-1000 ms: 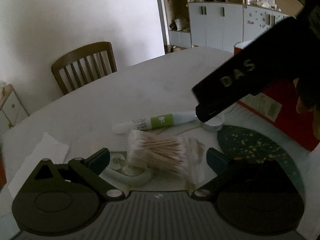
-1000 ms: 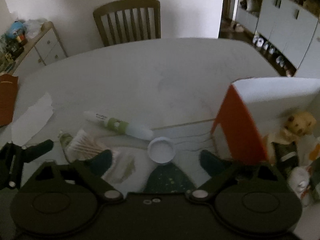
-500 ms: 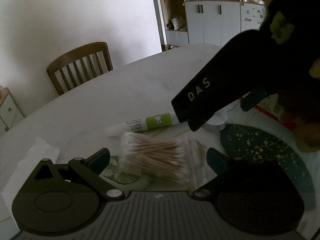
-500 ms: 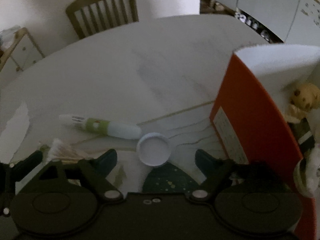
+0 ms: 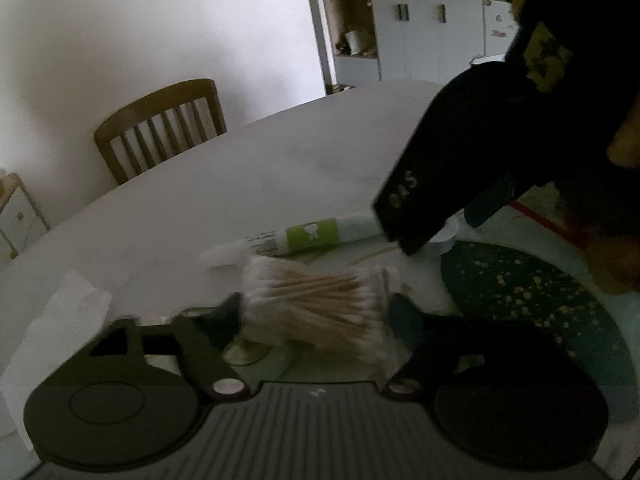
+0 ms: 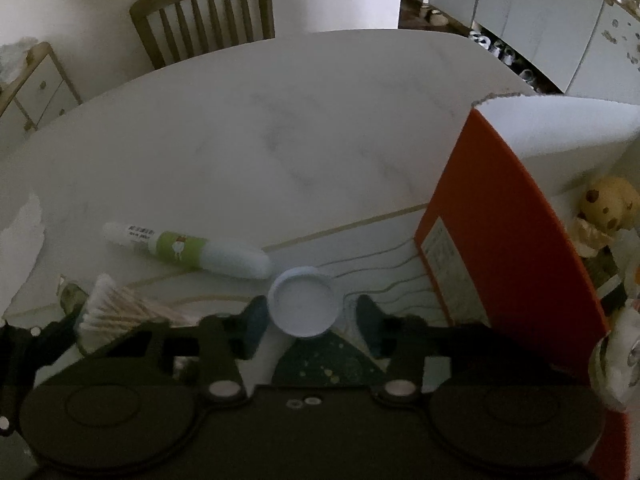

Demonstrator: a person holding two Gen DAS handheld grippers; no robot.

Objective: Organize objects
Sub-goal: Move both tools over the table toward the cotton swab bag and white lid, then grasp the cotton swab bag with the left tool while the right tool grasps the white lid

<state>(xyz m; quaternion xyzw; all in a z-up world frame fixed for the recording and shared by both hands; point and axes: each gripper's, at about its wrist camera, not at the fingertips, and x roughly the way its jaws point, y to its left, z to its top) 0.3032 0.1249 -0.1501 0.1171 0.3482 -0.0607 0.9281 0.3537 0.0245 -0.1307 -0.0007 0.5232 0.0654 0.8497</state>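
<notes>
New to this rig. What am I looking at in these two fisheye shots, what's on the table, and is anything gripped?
No robot arm: a person carries a two-finger gripper in each hand, with a camera looking along its fingers.

Left view: the left gripper has just been closing around a bundle of cotton swabs; contact looks likely, though blurred.

Right view: the right gripper has just been closing around a white round lid, with gaps still visible.

Also on the table: a green-banded tube and an orange box.

Left wrist view low behind its claw, right wrist view steeper above its claw, both close over the worktop, sharing tube and chair
</notes>
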